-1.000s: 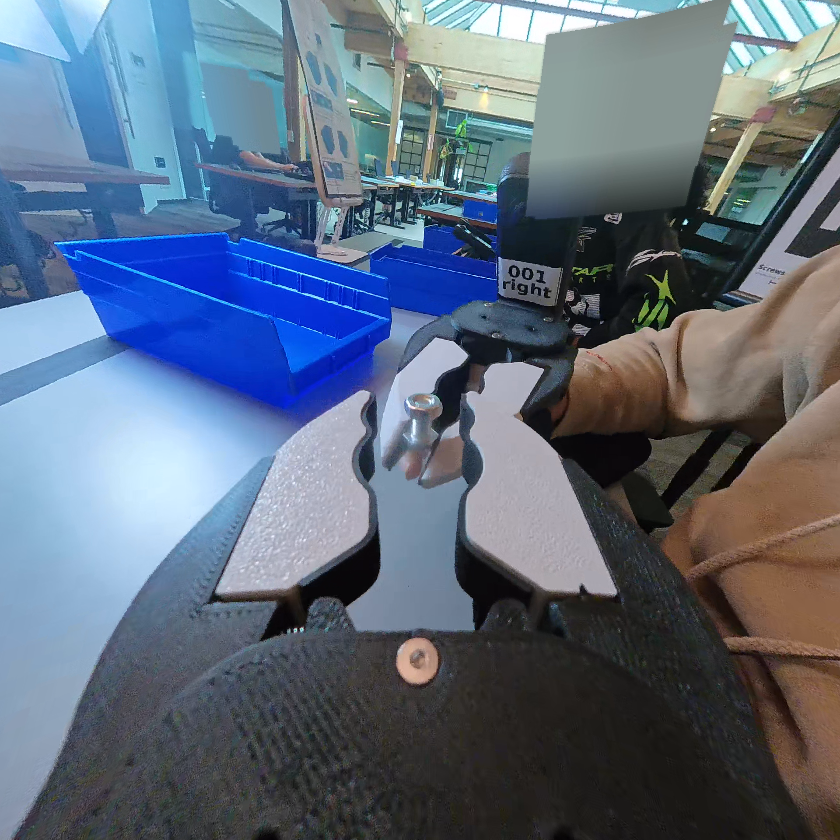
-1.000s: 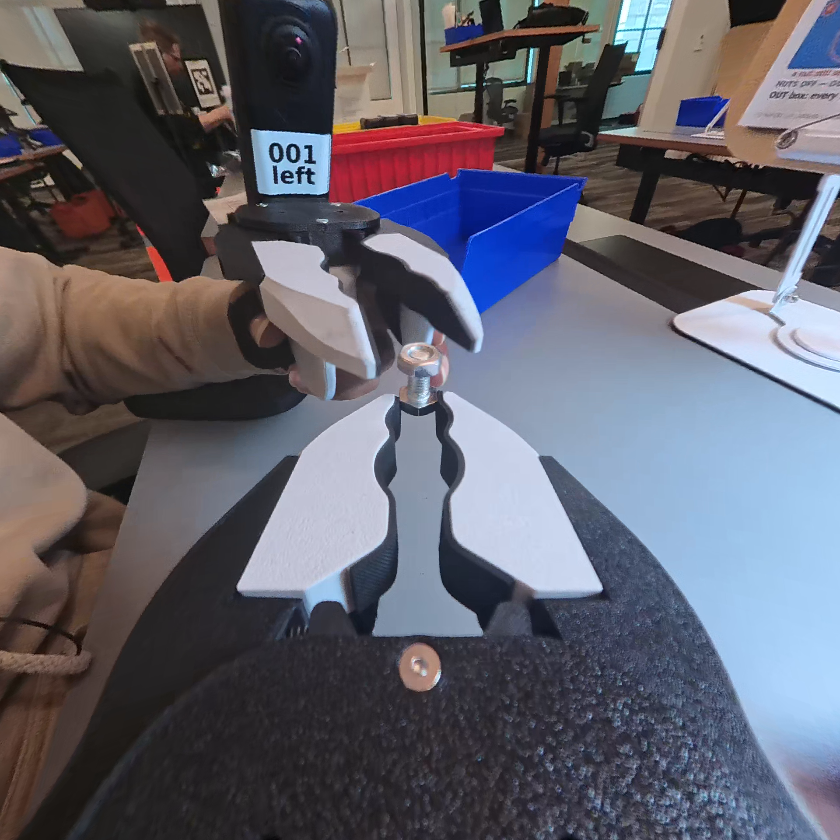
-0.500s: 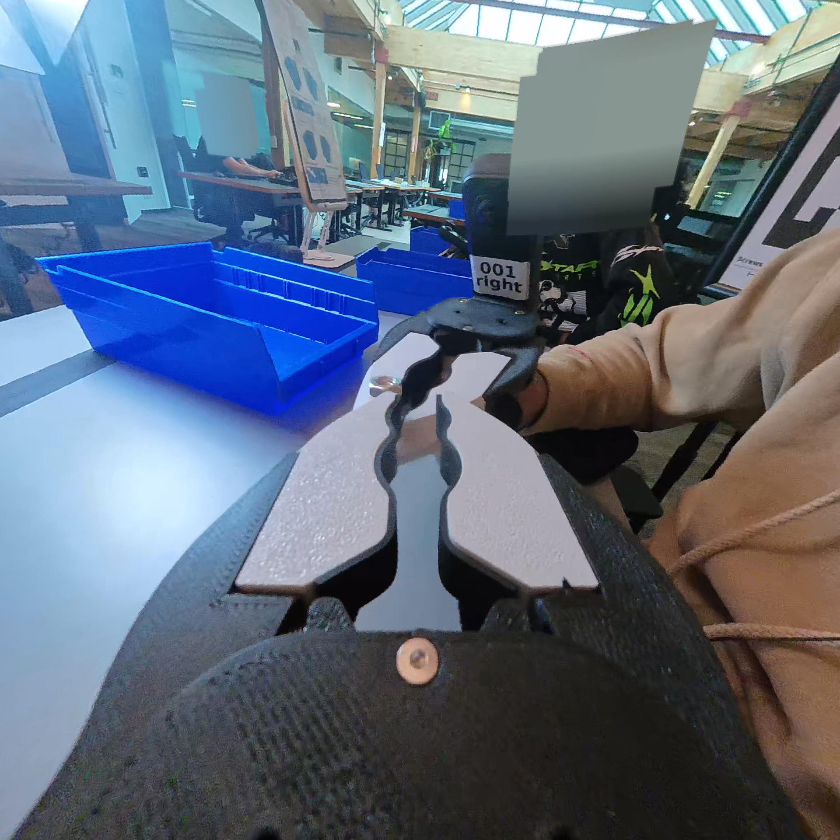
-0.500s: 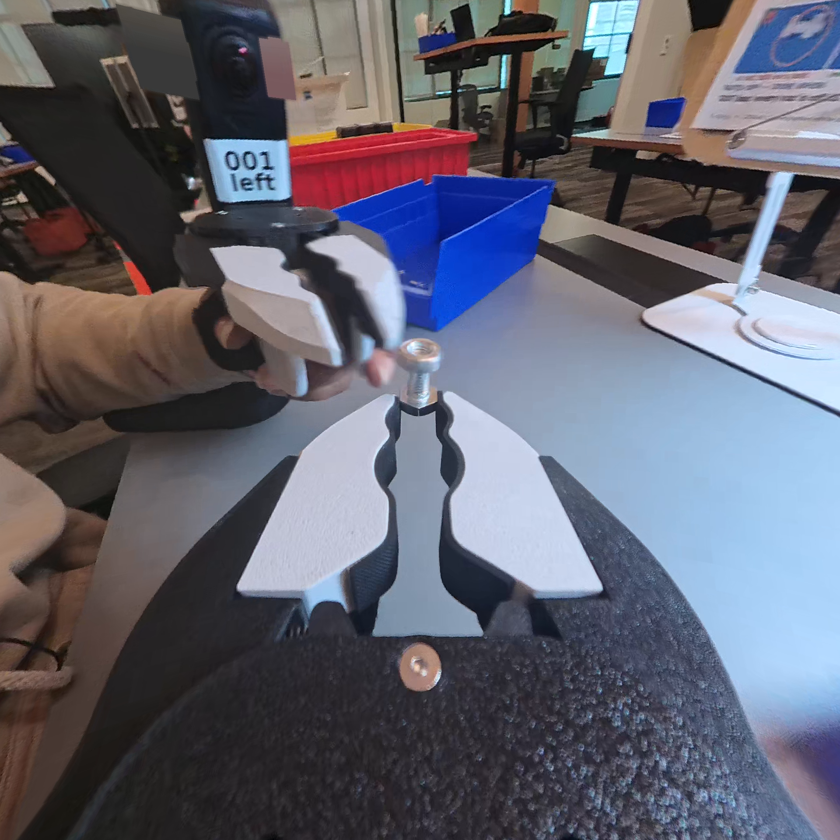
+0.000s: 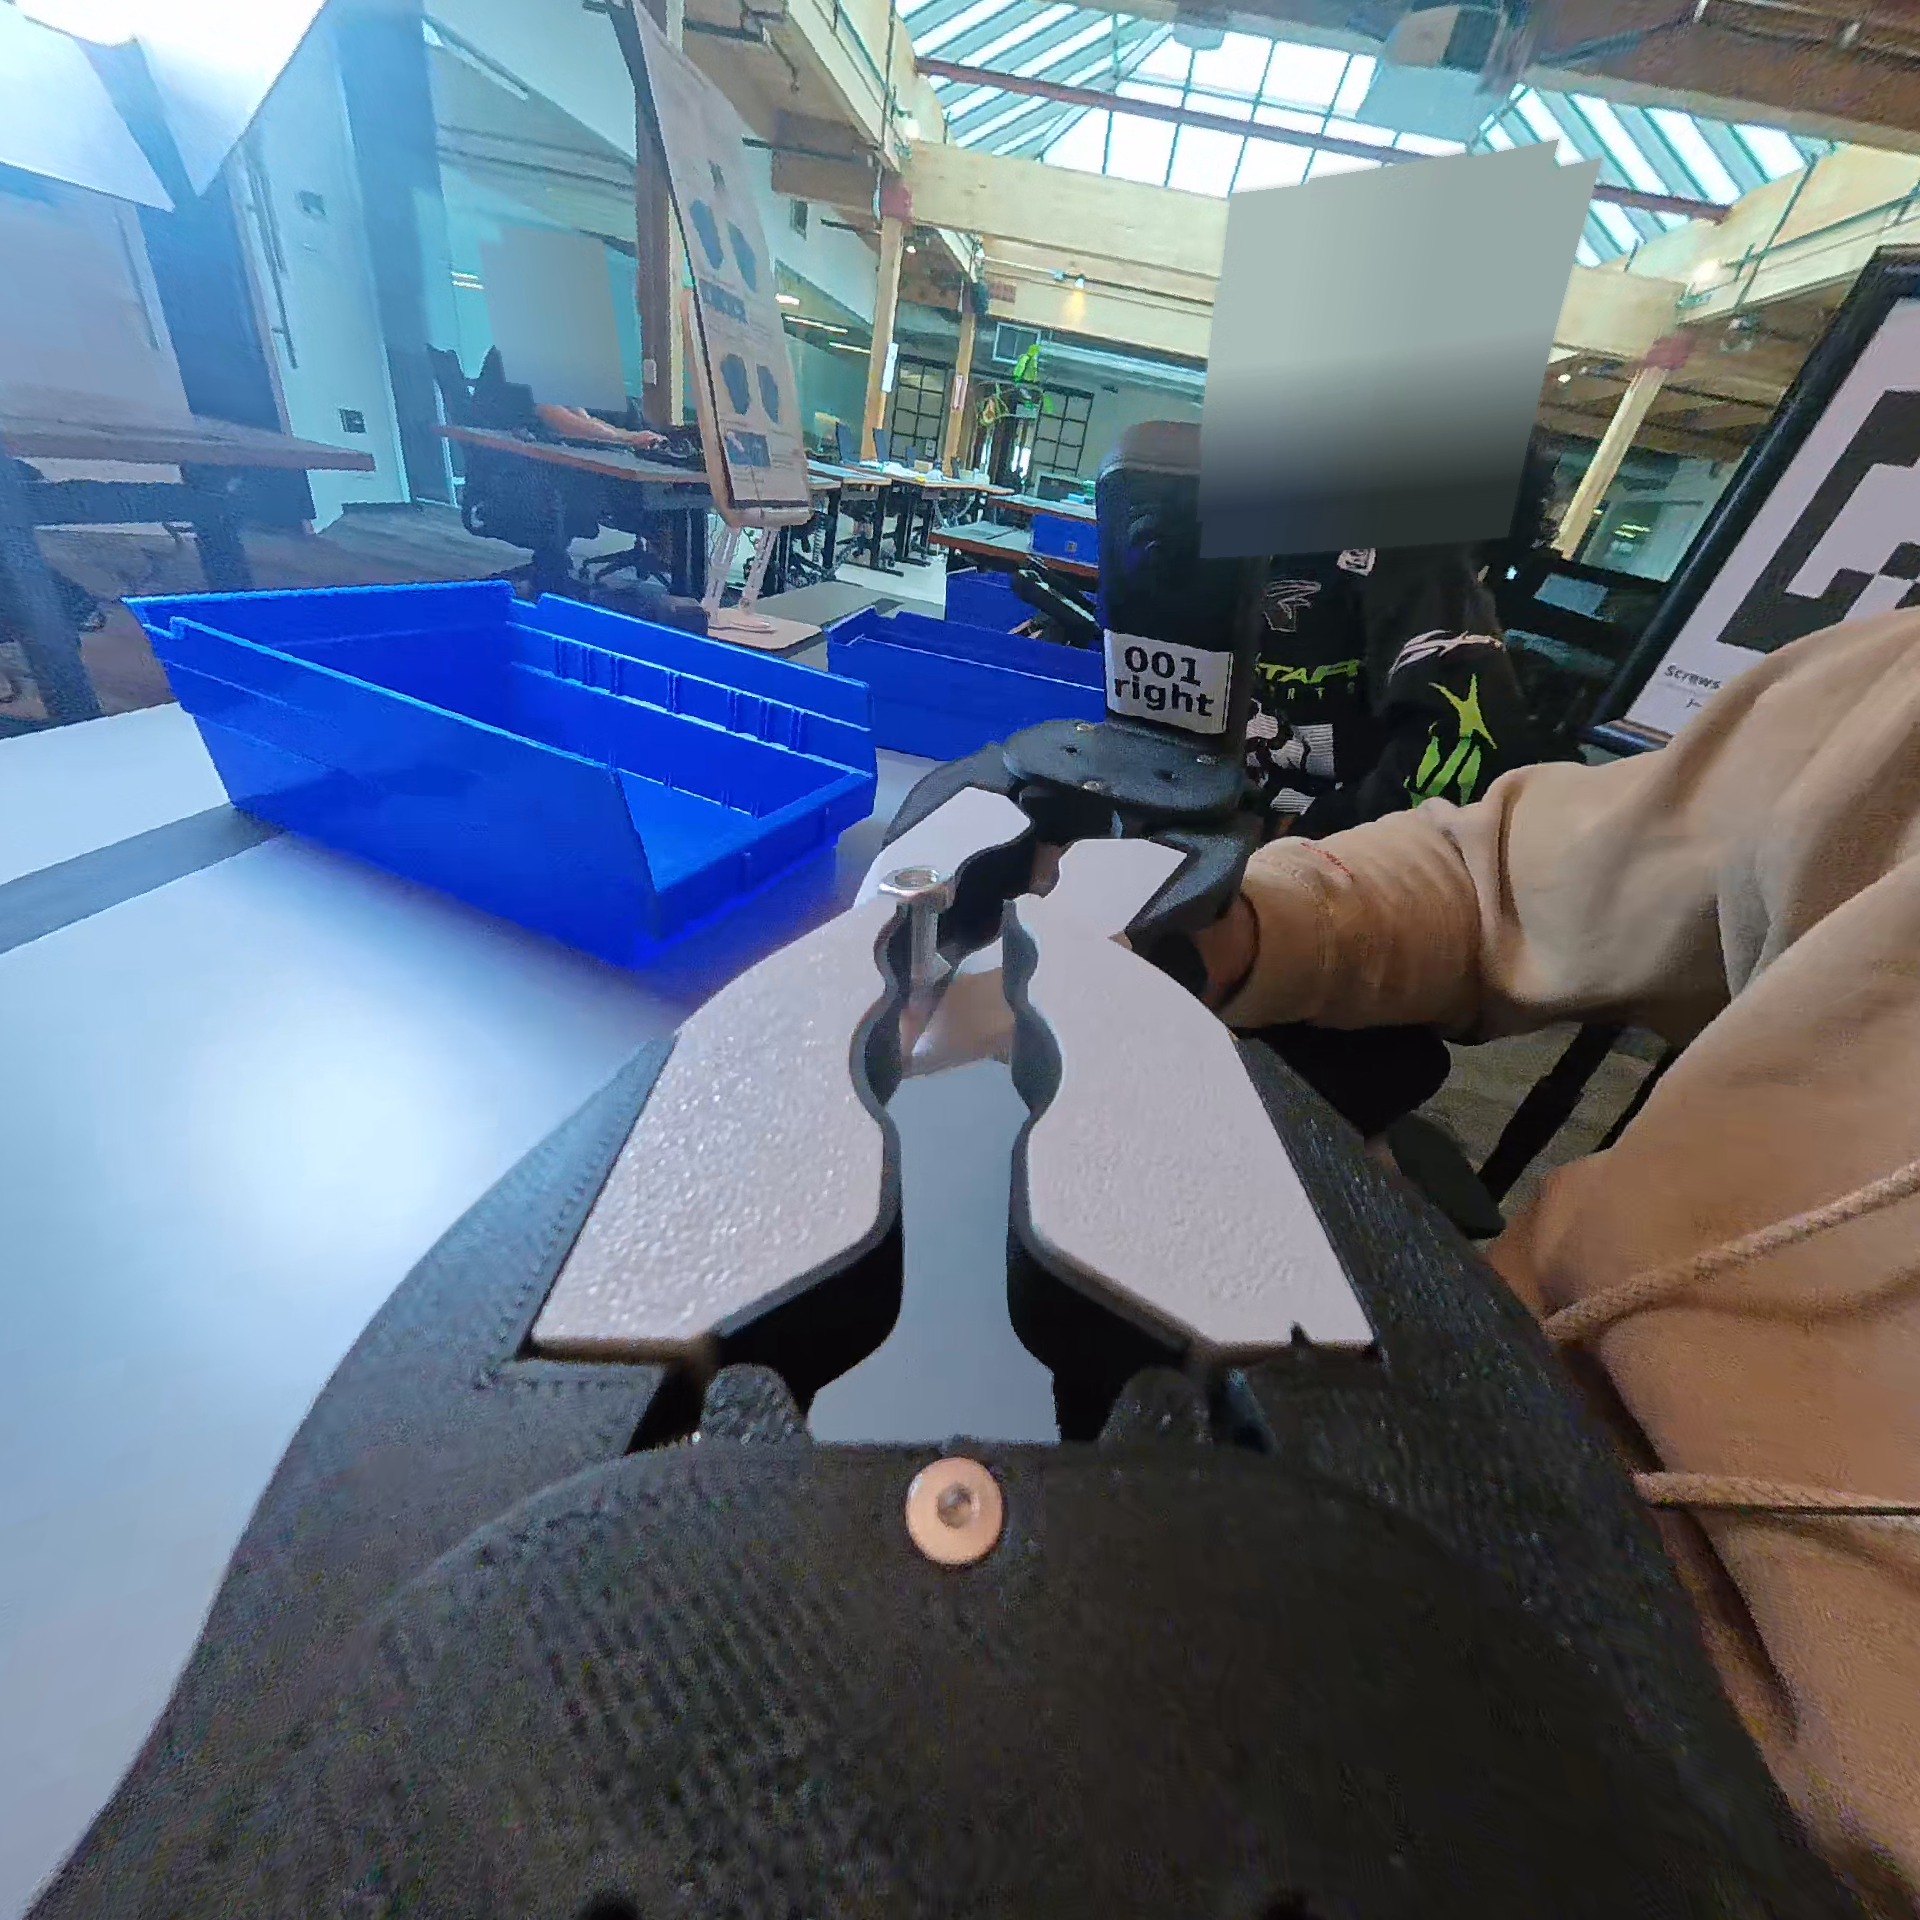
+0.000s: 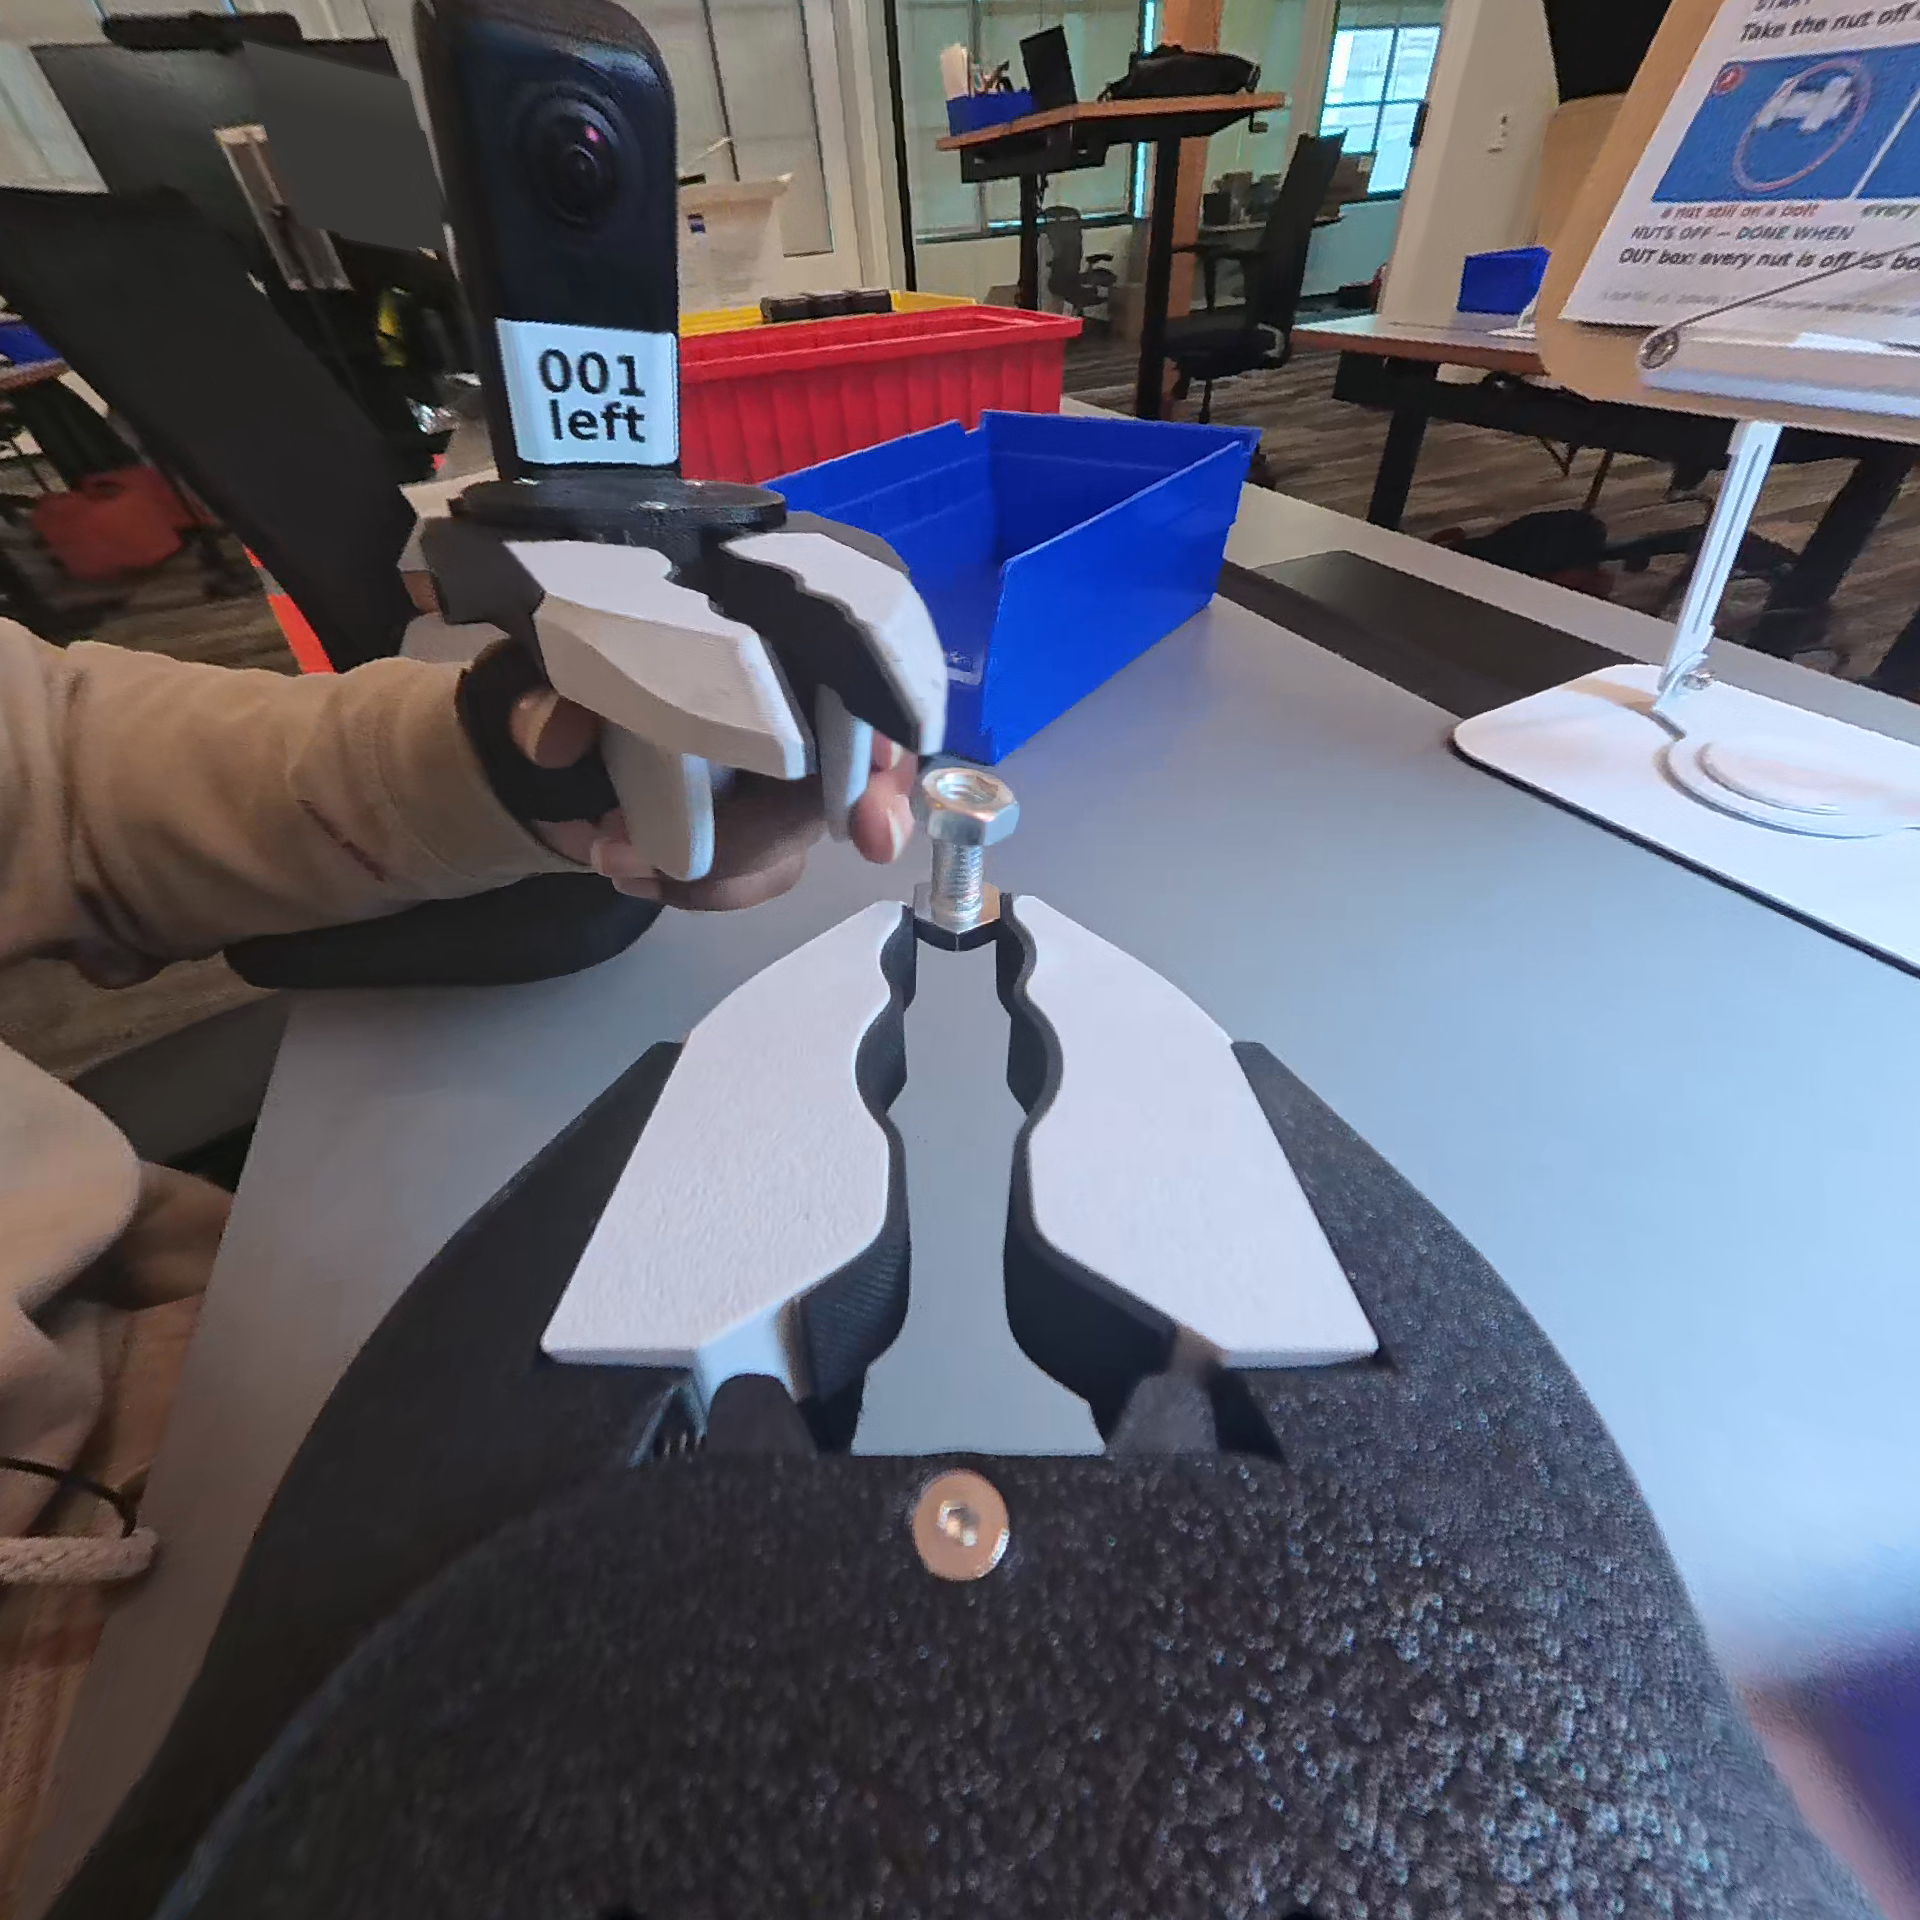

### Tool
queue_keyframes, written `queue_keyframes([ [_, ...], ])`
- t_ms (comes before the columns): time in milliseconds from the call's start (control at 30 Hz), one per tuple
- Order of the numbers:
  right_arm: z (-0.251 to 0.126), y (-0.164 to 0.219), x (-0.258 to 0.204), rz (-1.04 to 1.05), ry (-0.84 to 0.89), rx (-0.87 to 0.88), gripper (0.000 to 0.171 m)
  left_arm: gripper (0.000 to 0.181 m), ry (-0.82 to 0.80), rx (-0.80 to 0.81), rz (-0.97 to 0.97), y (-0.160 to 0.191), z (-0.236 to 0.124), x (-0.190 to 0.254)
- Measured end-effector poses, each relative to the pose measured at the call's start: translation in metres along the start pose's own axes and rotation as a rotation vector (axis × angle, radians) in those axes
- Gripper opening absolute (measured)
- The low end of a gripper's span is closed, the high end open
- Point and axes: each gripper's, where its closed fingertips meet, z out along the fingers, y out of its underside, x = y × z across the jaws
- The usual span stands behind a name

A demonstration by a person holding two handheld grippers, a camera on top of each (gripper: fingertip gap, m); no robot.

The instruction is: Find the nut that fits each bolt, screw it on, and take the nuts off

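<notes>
My right gripper (image 6: 956, 916) is shut on the head of a silver bolt (image 6: 954, 883) and holds it upright above the grey table (image 6: 1403, 1018). A silver hex nut (image 6: 968, 808) sits on the bolt's top end. My left gripper (image 6: 862, 727) is just left of and slightly above the nut, with its jaws nearly together and nothing between them. A bare fingertip of the hand holding it is beside the nut. In the left wrist view the bolt (image 5: 920, 940) and nut (image 5: 907, 883) show at my left gripper's (image 5: 951, 925) tips, with the right gripper (image 5: 1023, 883) behind.
An open blue bin (image 6: 1091, 561) stands on the table beyond the grippers and also shows in the left wrist view (image 5: 499, 769). A red bin (image 6: 873, 384) is behind it. A white stand base (image 6: 1704, 769) holding a sign is at the right. Tan sleeves flank both views. Only a small space, under 4 cm, lies between the two pairs of fingers.
My left gripper has closed from open to nearly shut and come in beside the nut. My right gripper has kept its hold on the bolt.
</notes>
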Motion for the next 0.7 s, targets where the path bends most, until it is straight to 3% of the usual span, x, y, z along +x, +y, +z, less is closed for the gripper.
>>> queue_keyframes([
  [167, 0.006, 0.005, -0.017, -0.022, -0.055, -0.019, 0.014, 0.034, -0.025, -0.043, 0.024, 0.010, 0.006, -0.002],
  [233, 0.008, 0.006, -0.021, -0.030, -0.068, -0.027, 0.014, 0.015, 0.011, -0.069, 0.034, 0.015, 0.007, 0.005],
  [400, 0.004, 0.012, -0.007, -0.011, -0.039, -0.089, 0.014, 0.015, -0.096, 0.022, 0.067, -0.009, -0.004, -0.009],
  [533, -0.034, -0.006, 0.076, 0.005, 0.206, -0.225, 0.014, 0.015, -0.204, 0.077, 0.031, -0.028, -0.024, -0.035],
  [600, -0.069, -0.001, 0.141, 0.040, 0.344, -0.421, 0.014, 0.015, -0.251, 0.052, 0.024, -0.024, -0.028, -0.047],
  [700, -0.126, 0.049, 0.229, 0.135, 0.470, -0.862, 0.015, 0.015, -0.274, 0.016, 0.036, -0.012, -0.025, -0.053],
])
